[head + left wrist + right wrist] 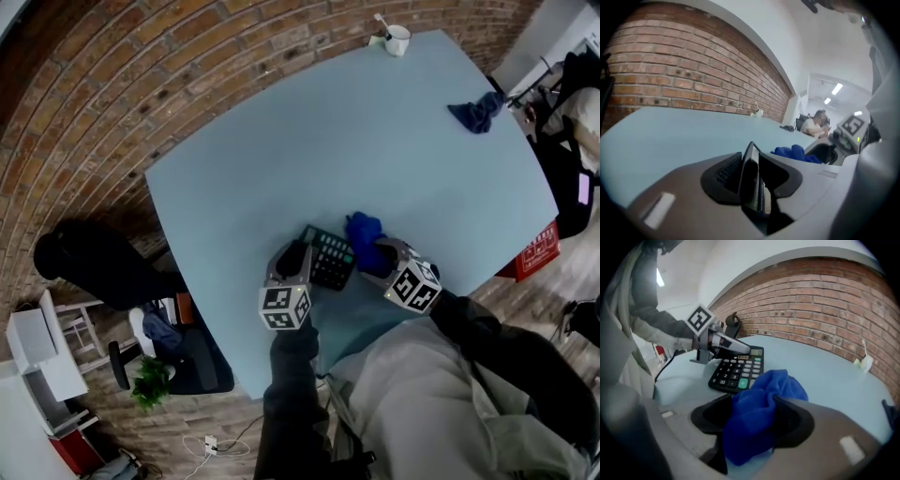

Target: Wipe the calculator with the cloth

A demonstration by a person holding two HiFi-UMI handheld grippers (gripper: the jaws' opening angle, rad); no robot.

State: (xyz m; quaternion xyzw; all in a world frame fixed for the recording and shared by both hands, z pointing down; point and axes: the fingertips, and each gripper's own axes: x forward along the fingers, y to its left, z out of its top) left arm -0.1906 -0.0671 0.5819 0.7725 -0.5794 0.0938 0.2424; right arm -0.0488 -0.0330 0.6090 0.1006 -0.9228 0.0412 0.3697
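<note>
Two grippers are sitting at lower centre of the head view, at the near edge of the pale blue table (375, 141). The calculator (330, 255) is lying flat there, keys up. The left gripper (298, 251) is clamping its left/display end, jaws partly closed w/ the calc edge pinched between the pads. The right gripper (382, 255) is pointing down over the blue cloth (366, 234), which is touching the calc's right side. Its jaws are standing wide apart w/ the cloth bunched between them, and aren't looking squeezed on it yet.

Handling, prob.: the calc is light, stiff plastic and is likely sliding easily on the smooth top, so pinning one end is making sense; the keys are giving under pressure, so light strokes. The cloth is soft and limp, so best grabbing the bunched middle.

Around: a white cup (397, 39) and a dark blue rag (478, 112) are lying at upper right, well apart, not blocking. Only the left gripper itself is covering part of the calc.
</note>
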